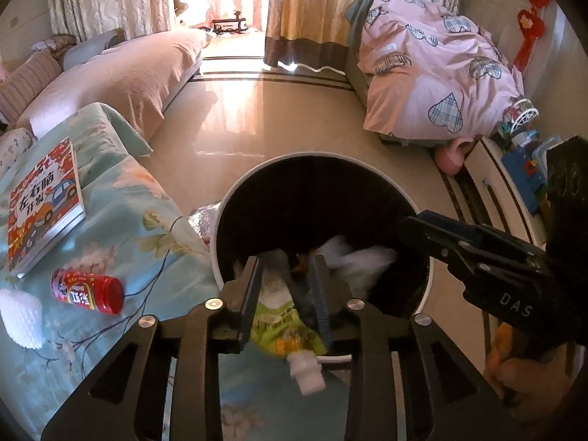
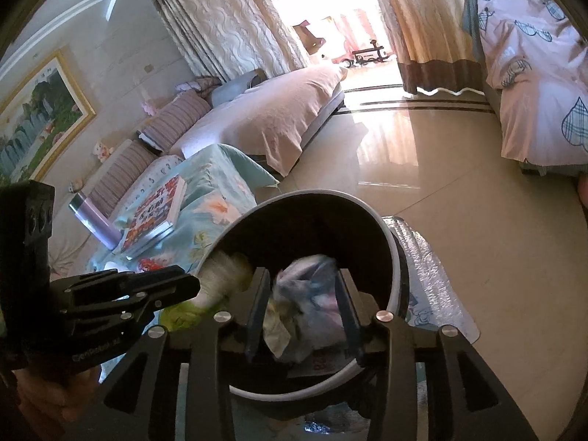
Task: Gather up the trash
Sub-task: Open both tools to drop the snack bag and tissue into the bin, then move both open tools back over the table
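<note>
A round bin (image 1: 228, 198) with a white rim and a dark inside stands on the floor beside the cloth-covered table. My left gripper (image 1: 286, 262) hangs over its near rim. A green pouch with a white cap (image 1: 283, 327) sits blurred between the parted fingers, and the pads do not seem to press it. My right gripper (image 2: 302, 273) is over the same bin (image 2: 312, 193), also open. A blurred bundle of crumpled plastic and paper (image 2: 308, 294) hangs loose between its fingers. Each gripper appears in the other's view: the right gripper (image 1: 415, 228) and the left gripper (image 2: 191, 283).
On the floral tablecloth (image 1: 121, 242) lie a red bottle (image 1: 86, 290), a picture book (image 1: 44, 202) and a white foam net (image 1: 20, 319). A purple flask (image 2: 95, 226) stands behind the book. A silver mat (image 2: 430, 275) lies under the bin. A low cabinet (image 1: 488, 183) with toys stands to the right.
</note>
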